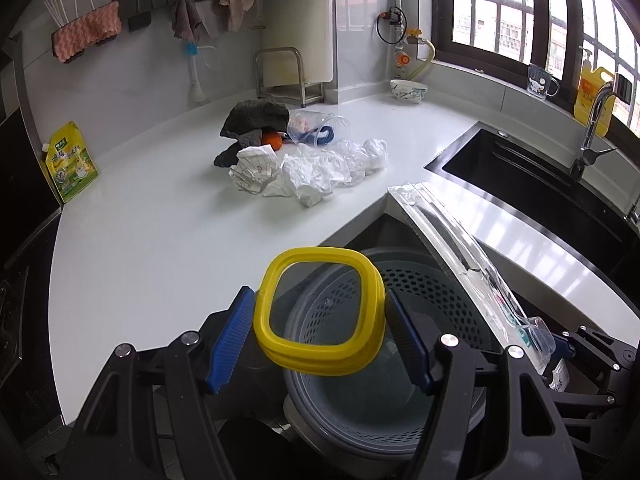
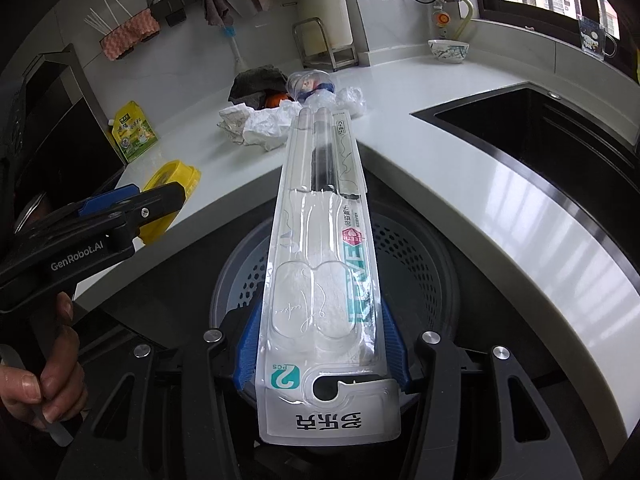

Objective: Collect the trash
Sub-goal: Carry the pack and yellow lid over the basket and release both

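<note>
My left gripper (image 1: pixel 320 316) is shut on a yellow-rimmed clear lid (image 1: pixel 320 312), held over the grey perforated bin (image 1: pixel 432 288) below the counter edge. My right gripper (image 2: pixel 322 350) is shut on a long clear toothbrush blister pack (image 2: pixel 324 248), which stretches forward above the same bin (image 2: pixel 416 264). That pack (image 1: pixel 452 240) shows at the right in the left wrist view. In the right wrist view the left gripper (image 2: pixel 132 204) with the yellow lid (image 2: pixel 168 184) is at the left, a hand (image 2: pixel 48 352) on its handle. A trash pile (image 1: pixel 304 156) of crumpled paper, plastic film and a clear cup lies on the white counter.
A dark cloth (image 1: pixel 256 120) and an orange thing sit behind the pile. A yellow-green pouch (image 1: pixel 68 160) leans at the counter's left. A black sink (image 1: pixel 536 176) with a tap lies right. A bowl (image 1: pixel 408 90), a mug and a yellow bottle stand by the window.
</note>
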### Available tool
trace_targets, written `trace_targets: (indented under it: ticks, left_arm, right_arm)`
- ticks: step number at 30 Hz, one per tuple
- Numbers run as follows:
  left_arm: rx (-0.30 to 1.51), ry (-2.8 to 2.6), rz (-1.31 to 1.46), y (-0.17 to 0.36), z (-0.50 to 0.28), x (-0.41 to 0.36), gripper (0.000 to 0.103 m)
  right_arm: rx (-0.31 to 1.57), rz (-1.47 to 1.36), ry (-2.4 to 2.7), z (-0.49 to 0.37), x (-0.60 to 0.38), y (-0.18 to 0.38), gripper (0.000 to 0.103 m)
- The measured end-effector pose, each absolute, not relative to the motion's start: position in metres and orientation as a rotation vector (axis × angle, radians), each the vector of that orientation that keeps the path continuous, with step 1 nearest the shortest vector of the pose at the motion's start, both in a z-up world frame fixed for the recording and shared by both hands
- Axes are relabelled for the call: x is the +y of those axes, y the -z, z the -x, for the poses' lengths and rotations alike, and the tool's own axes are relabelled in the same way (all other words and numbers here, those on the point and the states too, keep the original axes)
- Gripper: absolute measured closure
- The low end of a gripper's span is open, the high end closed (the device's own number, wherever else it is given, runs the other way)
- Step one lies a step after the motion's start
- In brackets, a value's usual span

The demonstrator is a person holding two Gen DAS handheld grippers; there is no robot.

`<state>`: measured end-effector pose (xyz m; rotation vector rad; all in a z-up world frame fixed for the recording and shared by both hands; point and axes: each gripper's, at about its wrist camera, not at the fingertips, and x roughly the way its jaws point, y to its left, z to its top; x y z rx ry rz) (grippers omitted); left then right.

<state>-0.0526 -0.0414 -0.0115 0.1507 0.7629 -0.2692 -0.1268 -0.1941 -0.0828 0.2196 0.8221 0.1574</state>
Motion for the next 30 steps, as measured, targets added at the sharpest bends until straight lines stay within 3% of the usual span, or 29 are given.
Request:
trace_targets:
  ticks: [16,30]
  left_arm:
    - [0.892,0.231,-0.173,0.068,0.040,-0.049,0.037]
    - [0.968,0.186,-0.180,0.097,0.027,-0.047,0.037]
  right_arm:
    - [0.983,-0.175,-0.112,0.105,-0.185,0.144,0.053]
    - [1.042,-0.120,-0.053,0.087,-0.175,0.157,0.053]
